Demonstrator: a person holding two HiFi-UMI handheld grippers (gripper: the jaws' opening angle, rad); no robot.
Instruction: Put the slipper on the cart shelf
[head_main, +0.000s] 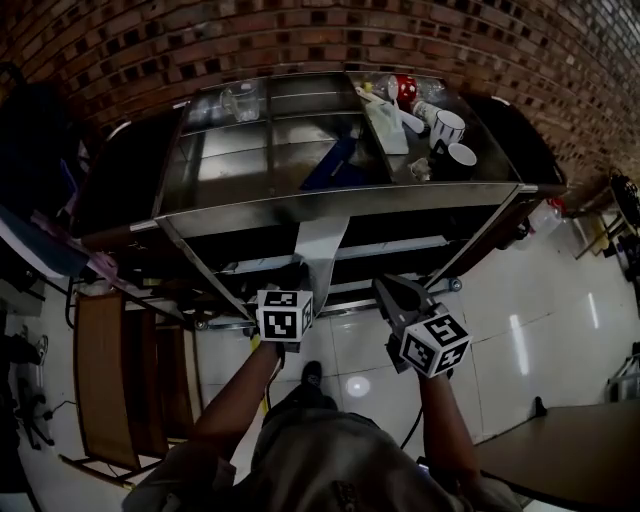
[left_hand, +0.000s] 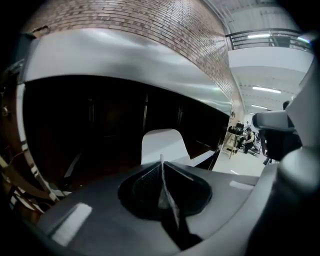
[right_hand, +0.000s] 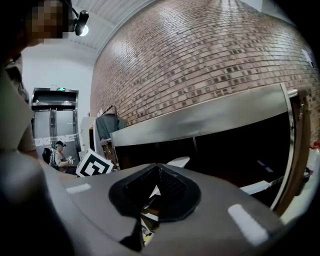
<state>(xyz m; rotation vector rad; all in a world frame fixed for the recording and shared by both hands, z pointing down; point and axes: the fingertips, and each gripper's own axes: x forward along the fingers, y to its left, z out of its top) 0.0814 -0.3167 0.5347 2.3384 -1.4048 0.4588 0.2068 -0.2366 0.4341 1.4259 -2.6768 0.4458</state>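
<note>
left gripper (left_hand: 161, 165): pinched tight on the thin edge of the white slipper (left_hand: 162, 144)
slipper: sticks out ahead, toe tucked under the cart (head_main: 350, 200) top, at the dark shelf opening
right gripper (right_hand: 158, 170): pressed together, empty, just right of slipper
in the way: cart's steel front rim overhead
up top: two mugs (head_main: 447, 127), brick wall (head_main: 300, 30) behind

Steel cart (head_main: 300, 206) on white tile floor (head_main: 520, 330); its top shelf (head_main: 230, 160) has two mugs (head_main: 447, 127), a glass jar (head_main: 242, 103), and some blue thing (head_main: 330, 165).
</note>
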